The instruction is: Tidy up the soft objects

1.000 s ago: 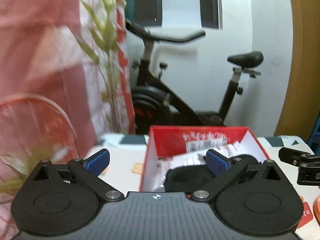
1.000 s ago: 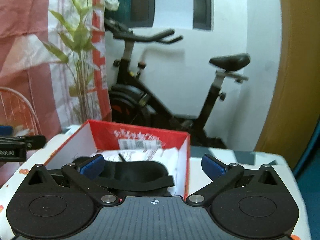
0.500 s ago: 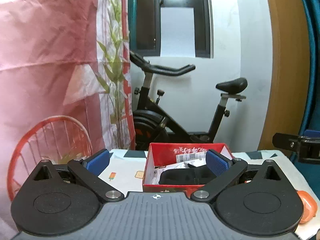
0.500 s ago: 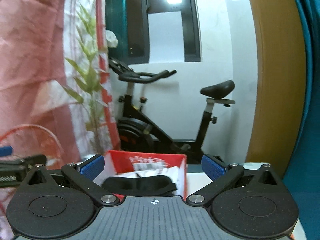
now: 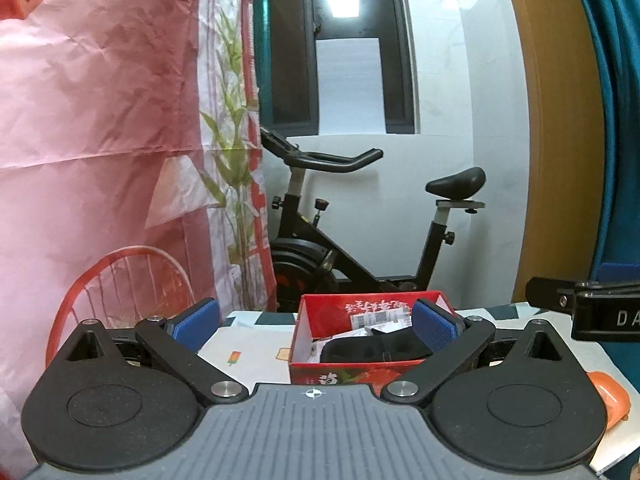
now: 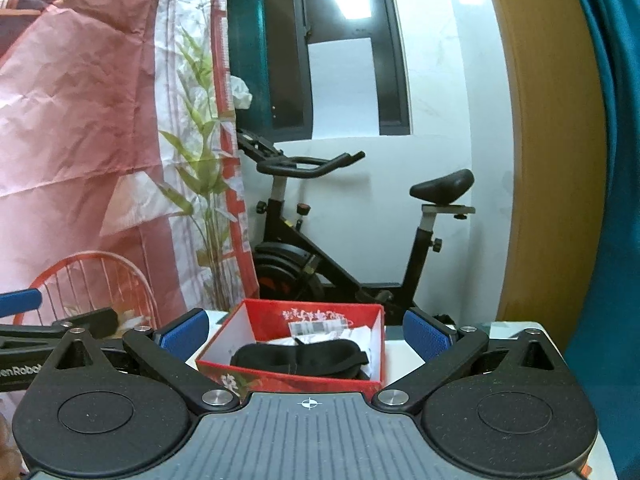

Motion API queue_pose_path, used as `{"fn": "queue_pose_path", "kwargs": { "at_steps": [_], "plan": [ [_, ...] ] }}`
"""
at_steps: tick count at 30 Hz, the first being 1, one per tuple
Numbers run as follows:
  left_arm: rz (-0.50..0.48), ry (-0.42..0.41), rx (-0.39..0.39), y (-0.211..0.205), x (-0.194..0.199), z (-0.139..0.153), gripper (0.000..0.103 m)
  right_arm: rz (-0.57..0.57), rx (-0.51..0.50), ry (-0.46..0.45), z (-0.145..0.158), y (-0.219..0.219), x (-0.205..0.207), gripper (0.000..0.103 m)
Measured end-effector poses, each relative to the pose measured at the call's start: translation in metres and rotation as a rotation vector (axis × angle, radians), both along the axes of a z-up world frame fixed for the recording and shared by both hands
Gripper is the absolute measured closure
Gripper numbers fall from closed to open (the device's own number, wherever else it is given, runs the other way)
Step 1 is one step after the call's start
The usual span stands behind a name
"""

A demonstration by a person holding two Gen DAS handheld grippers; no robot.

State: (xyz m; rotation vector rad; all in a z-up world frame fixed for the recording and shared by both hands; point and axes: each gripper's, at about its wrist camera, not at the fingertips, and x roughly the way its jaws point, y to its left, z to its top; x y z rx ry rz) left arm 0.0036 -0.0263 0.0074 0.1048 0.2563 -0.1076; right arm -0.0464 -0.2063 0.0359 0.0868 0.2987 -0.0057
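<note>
inside the red box (image 6: pixel 292 376) lies a black eye mask (image 6: pixel 300 360), apparently stowed. both grippers, left gripper (image 5: pixel 316 322) and right gripper (image 6: pixel 306 332), gape wide, empty, short of the box.

- A black exercise bike (image 5: pixel 360 236) stands at the far wall, under a dark window (image 5: pixel 348 52).
- A pink curtain (image 5: pixel 100 120) hangs on the left, with leafy green stems (image 6: pixel 200 168) beside it.
- A red wire chair (image 5: pixel 124 280) sits low on the left.
- A wooden door frame (image 6: pixel 548 140) rises on the right.
</note>
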Motion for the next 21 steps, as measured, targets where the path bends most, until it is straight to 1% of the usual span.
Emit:
{"fn": "queue_pose_path", "kwargs": {
  "at_steps": [12,21],
  "plan": [
    [0.041,0.013,-0.003,0.004,0.000,-0.002,0.000,-0.023,0.008,0.030,-0.013,-0.003,0.006,0.000],
    [0.042,0.025,-0.002,0.004,0.001,-0.004,0.000,-0.033,0.007,0.048,-0.018,0.000,0.011,0.000]
  ]
}}
